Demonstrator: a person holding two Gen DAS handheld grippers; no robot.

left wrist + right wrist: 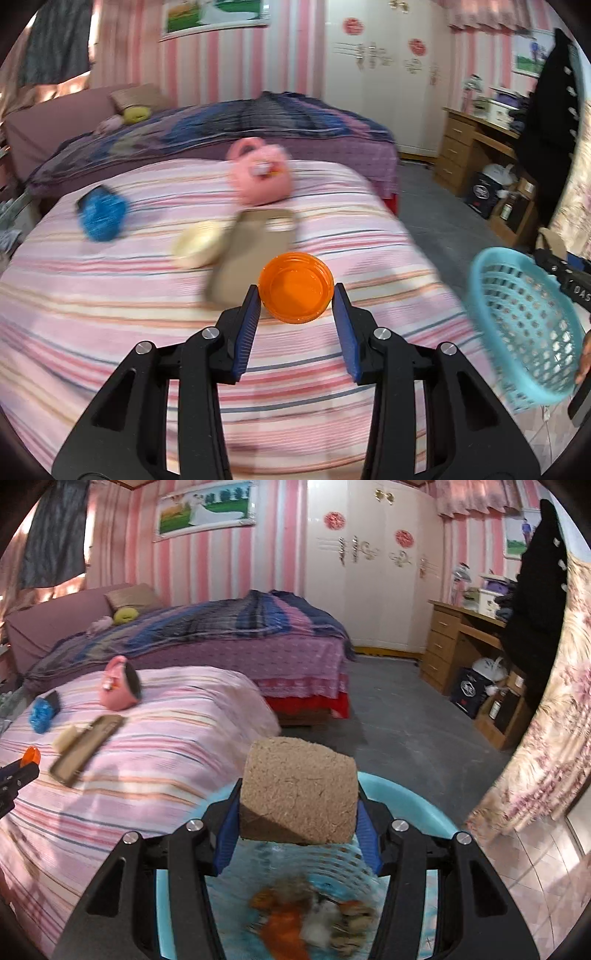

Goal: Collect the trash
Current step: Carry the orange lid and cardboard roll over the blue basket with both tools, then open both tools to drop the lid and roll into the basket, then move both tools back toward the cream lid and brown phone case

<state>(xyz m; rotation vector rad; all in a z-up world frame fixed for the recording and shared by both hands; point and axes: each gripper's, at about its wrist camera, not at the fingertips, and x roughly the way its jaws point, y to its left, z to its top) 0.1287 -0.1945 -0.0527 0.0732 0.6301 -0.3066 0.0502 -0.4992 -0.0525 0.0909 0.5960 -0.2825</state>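
Blue basket (406,797) open above — brown block (299,794) overhangs its middle.

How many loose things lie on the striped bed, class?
4: a blue lump far left, a pink pot behind, a cream piece beside a brown box in the middle. Others may be hidden.

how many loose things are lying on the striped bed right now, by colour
pink: 1, the pink pouch
blue: 1, the blue scrubber
cream: 1, the cream piece
brown: 1, the flat cardboard box
total: 4
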